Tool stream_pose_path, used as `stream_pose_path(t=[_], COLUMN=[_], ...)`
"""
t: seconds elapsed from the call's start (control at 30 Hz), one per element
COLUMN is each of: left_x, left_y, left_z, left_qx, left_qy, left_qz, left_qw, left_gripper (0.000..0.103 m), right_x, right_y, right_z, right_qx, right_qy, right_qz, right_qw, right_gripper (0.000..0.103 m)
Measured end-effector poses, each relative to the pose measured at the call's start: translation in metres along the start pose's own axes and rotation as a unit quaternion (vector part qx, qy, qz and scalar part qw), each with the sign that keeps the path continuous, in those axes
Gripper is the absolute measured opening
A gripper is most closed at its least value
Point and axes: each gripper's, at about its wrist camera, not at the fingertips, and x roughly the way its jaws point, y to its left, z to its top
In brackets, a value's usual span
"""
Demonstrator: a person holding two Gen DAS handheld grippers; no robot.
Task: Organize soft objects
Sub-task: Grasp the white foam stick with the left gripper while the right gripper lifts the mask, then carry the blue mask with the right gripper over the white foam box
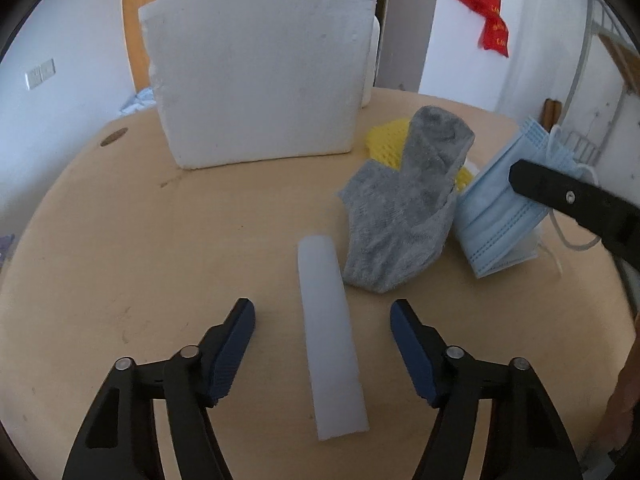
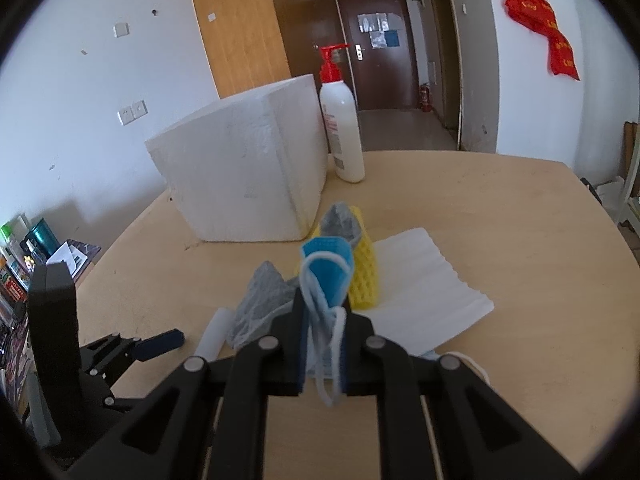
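Left wrist: wooden table [image 1: 120, 240], white-walled room; left jaws released, right jaws seemingly grasping mask [image 2: 328, 268].

Wooden table [image 1: 120, 248]; foam box [image 1: 260, 68], sock [image 1: 396, 232], foam strip [image 1: 332, 344]

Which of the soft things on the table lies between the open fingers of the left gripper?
The white foam strip. It lies lengthwise between the open left gripper. The grey sock lies farther off, and the right gripper pinches the blue mask.
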Motion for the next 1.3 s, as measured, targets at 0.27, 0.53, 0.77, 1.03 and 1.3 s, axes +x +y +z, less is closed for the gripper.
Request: stream_pose_path(t=[0.27, 0.53, 0.77, 1.03, 1.3], left_x=[-0.008, -0.015, -0.037, -0.062, -0.084], left_y=[-0.002, 0.001, -0.005, 0.002, 0.002], left_z=[-0.004, -0.002, 0.002, 0.011, 0.014], left_qx=[-0.001, -0.001, 0.007, 0.005, 0.012], left_qy=[-0.001, -0.014, -0.043, -0.078, -0.109], left_qz=[0.004, 0.0, -0.009, -0.02, -0.025], left_qw=[1.0, 0.9999, 0.999, 0.9967, 0.9936], left_gripper=[0.021, 0.01, 0.009, 0.009, 0.009], right_x=[-0.008, -0.019, -0.039, -0.072, -0.092], right_y=[0.0, 0.0, -0.001, -0.003, -0.001], right_z=[0.001, 0.001, 0.005, 0.015, 0.015], right_qx=[0.001, 0.003, 0.001, 0.0, 0.002], right_qy=[-0.007, -0.018, -0.043, -0.092, -0.132], right_qz=[0.0, -0.004, -0.008, -0.01, 0.015], right_qw=[1.0, 1.0, 0.999, 0.996, 0.991], right_gripper=[0.015, 0.015, 0.015, 0.015, 0.015])
